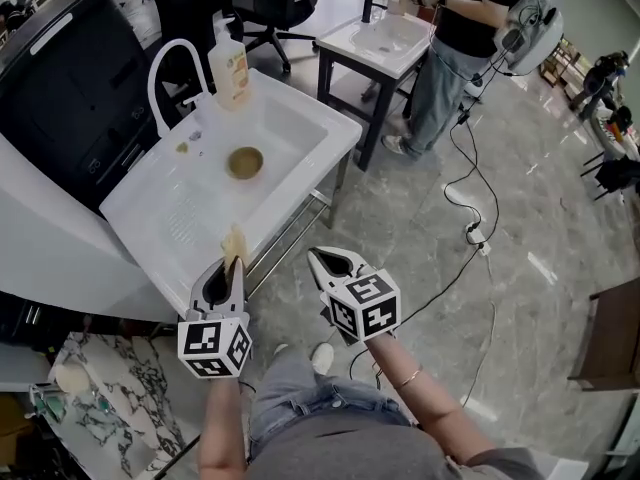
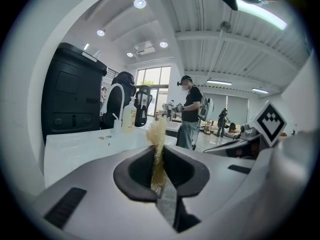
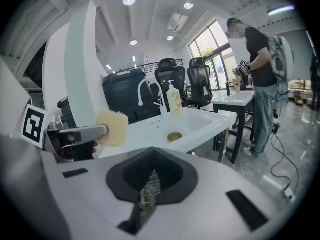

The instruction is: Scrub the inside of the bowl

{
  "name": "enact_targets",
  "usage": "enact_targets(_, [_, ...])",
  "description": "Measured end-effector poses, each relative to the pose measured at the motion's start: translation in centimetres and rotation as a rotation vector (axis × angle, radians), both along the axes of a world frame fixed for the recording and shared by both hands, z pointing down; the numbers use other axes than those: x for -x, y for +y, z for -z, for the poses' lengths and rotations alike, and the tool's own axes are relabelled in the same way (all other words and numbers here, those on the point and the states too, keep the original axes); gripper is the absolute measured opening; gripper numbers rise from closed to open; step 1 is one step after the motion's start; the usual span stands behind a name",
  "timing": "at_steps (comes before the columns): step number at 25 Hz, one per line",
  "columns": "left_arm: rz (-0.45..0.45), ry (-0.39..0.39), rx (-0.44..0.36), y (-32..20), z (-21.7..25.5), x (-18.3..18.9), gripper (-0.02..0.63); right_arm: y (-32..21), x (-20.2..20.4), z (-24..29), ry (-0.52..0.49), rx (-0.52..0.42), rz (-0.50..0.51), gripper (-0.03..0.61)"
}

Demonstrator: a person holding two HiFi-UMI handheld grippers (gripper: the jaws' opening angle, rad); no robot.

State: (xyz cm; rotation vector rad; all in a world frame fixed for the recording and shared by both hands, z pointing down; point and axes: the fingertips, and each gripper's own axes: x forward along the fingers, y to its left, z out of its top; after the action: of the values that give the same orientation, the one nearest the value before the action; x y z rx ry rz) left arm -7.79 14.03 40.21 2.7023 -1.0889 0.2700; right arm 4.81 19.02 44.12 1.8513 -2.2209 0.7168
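Note:
A small brown bowl [image 1: 245, 162] [image 3: 174, 136] sits in the basin of a white sink [image 1: 300, 133], well ahead of both grippers. My left gripper [image 1: 229, 267] [image 2: 159, 156] is shut on a thin tan scrub pad [image 1: 235, 243] [image 2: 158, 134], which sticks up edge-on between the jaws near the sink's front edge. In the right gripper view the pad [image 3: 114, 128] shows flat at the left. My right gripper [image 1: 327, 262] [image 3: 149, 176] hovers over the floor beside the sink, jaws together with nothing between them.
A soap bottle [image 1: 232, 68] and a white arched faucet [image 1: 163, 76] stand at the sink's back. A black cabinet [image 1: 60, 88] is on the left. A person [image 1: 465, 38] works at a second sink table [image 1: 385, 43]. Cables [image 1: 470, 203] lie on the floor.

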Motion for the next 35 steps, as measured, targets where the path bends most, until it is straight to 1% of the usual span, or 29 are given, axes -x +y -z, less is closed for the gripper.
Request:
enact_targets(4, [-0.003,-0.018,0.003,-2.2,0.0,-1.2,0.046,-1.7,-2.3,-0.3,-0.010,0.001,-0.029,0.011])
enact_targets(7, [0.001,-0.018,0.007,-4.5,-0.2,-2.0,0.046,-3.9,-3.4,-0.7,-0.011,0.006,-0.031,0.011])
enact_targets(13, [0.023,-0.008,0.015,-10.7,-0.5,-4.3,0.046,-9.7,-5.4,-0.6,0.004,0.007,0.005,0.011])
enact_targets(17, [0.026,-0.019,0.034,-14.7,-1.3,-5.6,0.046,-14.4,-6.6,-0.9,-0.001,0.021,0.023,0.011])
enact_targets(22, [0.032,-0.007,0.081,-18.6,-2.5,-6.6,0.046,-19.9,-6.7,-1.8,-0.017,0.052,0.059,0.011])
enact_targets(26, [0.036,0.019,0.103,-20.6,-2.9,-7.0,0.046,-23.4,-6.3,-2.6,0.007,0.081,0.102,0.011])
enact_targets(31, [0.050,0.032,0.119,-22.8,-3.4,-6.9,0.046,-26.6,-6.3,-2.7,0.045,0.098,0.143,0.011])
enact_targets(35, [0.088,0.033,0.138,-24.1,-4.2,-6.6,0.046,-28.3,-6.7,-3.2,0.058,0.110,0.174,0.011])
